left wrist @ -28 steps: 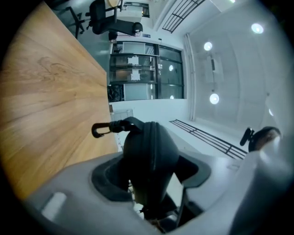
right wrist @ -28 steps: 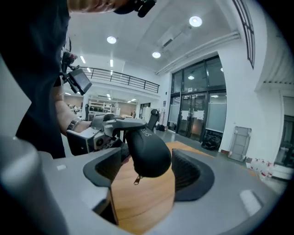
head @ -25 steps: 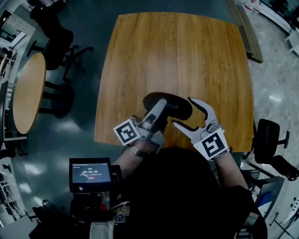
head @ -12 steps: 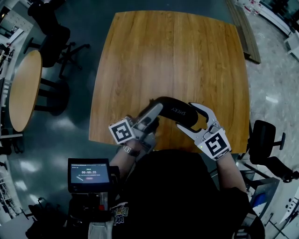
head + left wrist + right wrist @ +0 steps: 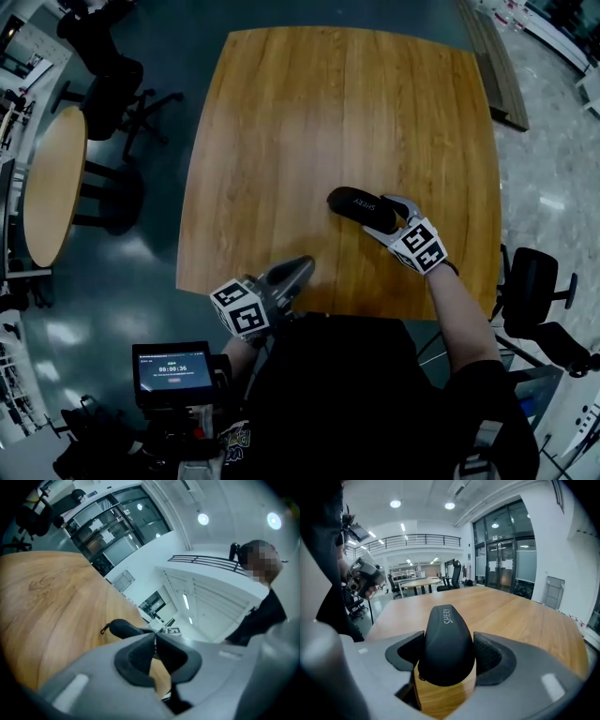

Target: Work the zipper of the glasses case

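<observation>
The counter (image 5: 281, 141) is wood with a warm lengthwise grain, smooth, with a soft satin sheen. The glasses case (image 5: 356, 204) has a smooth, matt black shell with pale printed lettering. The left tongs (image 5: 154, 656) and right tongs (image 5: 450, 654) look like matt grey plastic, with black rubbery pads (image 5: 490, 656), finely ribbed on the right pair. The floor (image 5: 159, 253) is dark and glossy.
</observation>
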### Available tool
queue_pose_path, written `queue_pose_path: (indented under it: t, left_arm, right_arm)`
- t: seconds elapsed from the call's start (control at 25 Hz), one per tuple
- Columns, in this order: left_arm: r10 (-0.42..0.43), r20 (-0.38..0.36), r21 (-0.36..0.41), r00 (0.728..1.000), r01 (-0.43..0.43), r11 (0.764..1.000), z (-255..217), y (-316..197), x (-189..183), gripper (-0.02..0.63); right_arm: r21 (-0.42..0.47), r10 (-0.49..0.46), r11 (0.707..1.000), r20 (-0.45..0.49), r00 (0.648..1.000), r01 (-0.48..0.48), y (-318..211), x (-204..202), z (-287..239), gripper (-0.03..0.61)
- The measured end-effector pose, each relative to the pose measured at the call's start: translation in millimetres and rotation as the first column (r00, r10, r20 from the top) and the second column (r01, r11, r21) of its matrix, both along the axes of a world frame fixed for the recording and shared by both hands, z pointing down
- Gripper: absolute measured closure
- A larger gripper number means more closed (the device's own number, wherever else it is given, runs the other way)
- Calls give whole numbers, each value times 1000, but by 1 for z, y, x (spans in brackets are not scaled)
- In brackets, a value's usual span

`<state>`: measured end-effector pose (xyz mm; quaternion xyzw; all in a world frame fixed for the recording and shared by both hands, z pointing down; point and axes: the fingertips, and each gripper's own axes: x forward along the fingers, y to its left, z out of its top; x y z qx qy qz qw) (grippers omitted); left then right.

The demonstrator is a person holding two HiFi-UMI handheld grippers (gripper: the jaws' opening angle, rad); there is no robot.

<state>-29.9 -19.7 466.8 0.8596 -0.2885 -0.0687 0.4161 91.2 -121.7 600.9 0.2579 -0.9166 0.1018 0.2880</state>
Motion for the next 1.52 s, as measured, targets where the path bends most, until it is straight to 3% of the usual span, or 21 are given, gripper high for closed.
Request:
queue_pose_path:
  t: [0.16,0.32,0.48,0.68,0.8,0.88,0.92,0.96,1.08,1.16,1.2,1.28,1.52]
  left_arm:
    - [52,59,10,997,-52,999,7,25,21,614]
    - [19,108,2,994,-19,1000,7,31,11,615]
    - [-28,78,-5,997,29,1000,15,36,-12,615]
    - [-4,67,13,998,3,1000,13,38,-23,615]
    - [35,50,36,998,-37,999,6,35,-30,615]
    - [71,42,50,997,-73,996,2,33,-31,614]
    - [91,42,58,995,-94,994,2,33,-28,614]
    - [113,44,66,993,-116,991,2,34,-24,615]
    - [176,47,93,983,-180,979,4,37,-4,615]
    - [196,56,105,979,-201,974,3,37,8,615]
    - [194,63,112,979,-200,973,1,37,13,615]
    - [180,72,128,981,-188,974,-7,39,25,615]
    - [151,73,198,986,-163,967,-40,70,58,615]
  right_arm:
    - [-11,-82,997,-99,992,81,-20,-4,33,249]
    - [-26,-127,992,-128,984,125,-23,-8,50,251]
    - [-65,-161,986,-169,972,152,-14,-9,64,248]
    - [-30,-98,995,-161,982,95,-6,0,44,236]
    - [24,-4,1000,-86,996,6,3,0,6,241]
    - [66,128,989,44,991,-130,13,2,-32,322]
    - [68,208,973,141,968,-219,21,5,-54,425]
    - [51,282,952,245,927,-303,33,9,-76,567]
    - [-52,432,884,472,768,-465,74,19,-129,574]
    - [-112,499,842,533,683,-528,101,20,-151,574]
    - [-130,518,829,544,660,-544,113,19,-160,574]
    - [-125,515,831,544,663,-543,134,15,-173,574]
    - [-42,384,898,558,735,-437,171,6,-208,574]
